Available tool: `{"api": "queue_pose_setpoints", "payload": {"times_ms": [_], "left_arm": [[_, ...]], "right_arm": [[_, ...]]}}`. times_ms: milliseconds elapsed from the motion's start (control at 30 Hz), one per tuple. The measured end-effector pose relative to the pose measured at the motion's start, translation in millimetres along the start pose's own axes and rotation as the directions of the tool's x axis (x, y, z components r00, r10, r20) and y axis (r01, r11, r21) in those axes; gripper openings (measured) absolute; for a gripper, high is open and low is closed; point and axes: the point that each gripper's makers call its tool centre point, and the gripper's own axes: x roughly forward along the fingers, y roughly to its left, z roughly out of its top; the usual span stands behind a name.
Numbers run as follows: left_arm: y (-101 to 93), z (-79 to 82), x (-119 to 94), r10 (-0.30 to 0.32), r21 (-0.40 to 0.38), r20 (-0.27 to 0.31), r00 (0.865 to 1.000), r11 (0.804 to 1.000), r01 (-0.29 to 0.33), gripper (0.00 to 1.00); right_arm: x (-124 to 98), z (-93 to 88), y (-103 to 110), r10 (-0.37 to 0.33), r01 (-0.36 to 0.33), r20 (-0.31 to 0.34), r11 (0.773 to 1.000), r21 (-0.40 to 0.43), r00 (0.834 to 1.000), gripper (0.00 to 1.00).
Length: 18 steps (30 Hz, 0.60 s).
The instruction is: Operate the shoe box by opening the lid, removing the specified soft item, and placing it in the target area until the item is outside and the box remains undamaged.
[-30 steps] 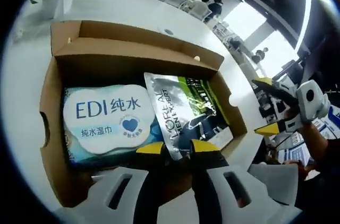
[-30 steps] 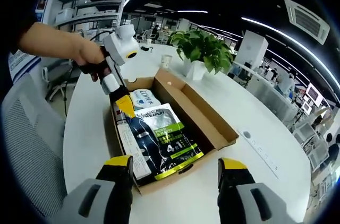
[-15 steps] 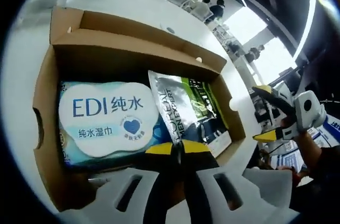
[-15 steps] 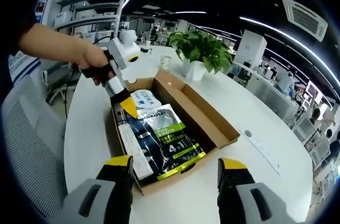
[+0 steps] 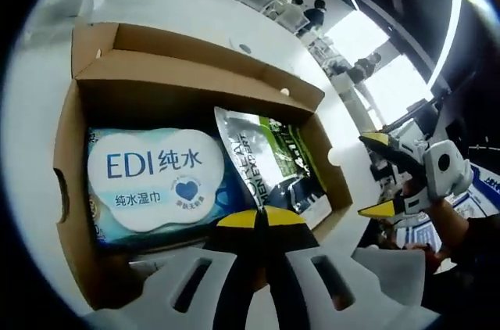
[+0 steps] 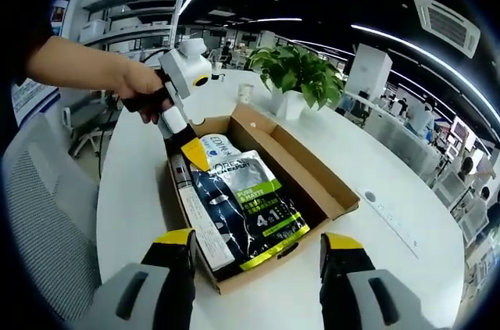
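An open cardboard shoe box [image 5: 195, 72] lies on the white table. Inside it are a blue and white EDI wipes pack [image 5: 152, 177] and, beside it, a silver, black and green L'Oreal pouch [image 5: 269, 162]. My left gripper [image 5: 262, 218] is shut on the pouch's near edge. In the right gripper view a hand holds that left gripper [image 6: 192, 158] at the pouch's [image 6: 250, 205] far left corner, over the box [image 6: 316, 181], with the wipes pack [image 6: 212, 145] behind. My right gripper [image 6: 258, 242] hangs open, apart from the box's near end; its spread yellow tips [image 5: 379, 210] show in the left gripper view.
A long white carton [image 6: 205, 224] lies along the box's left wall. A potted plant [image 6: 301, 72] and a paper cup [image 6: 245, 93] stand behind the box. The white table [image 6: 383, 267] spreads to the right. A mesh chair [image 6: 47, 213] stands at the left.
My left gripper's jaws have shut on the pouch's edge and the pouch's end has risen a little. The right gripper stays open.
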Motion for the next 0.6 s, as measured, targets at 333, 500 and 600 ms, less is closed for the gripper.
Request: {"api": "queue_pose_setpoints", "payload": {"times_ms": [333, 500, 600], "left_arm": [[-11.1, 10.5, -7.8, -0.012, 0.028, 0.007, 1.000, 1.000, 0.012, 0.00], [-14.5, 15.5, -11.1, -0.020, 0.028, 0.006, 1.000, 0.999, 0.020, 0.00], [-14.2, 16.1, -12.0, -0.014, 0.026, -0.003, 1.000, 1.000, 0.014, 0.00]], "right_arm": [[4.6, 2.6, 5.1, 0.004, -0.004, 0.014, 1.000, 0.010, 1.000, 0.62], [8.8, 4.1, 9.6, 0.012, -0.012, 0.030, 1.000, 0.017, 0.999, 0.59], [12.9, 3.8, 13.1, 0.016, -0.017, 0.032, 1.000, 0.016, 0.999, 0.58]]}}
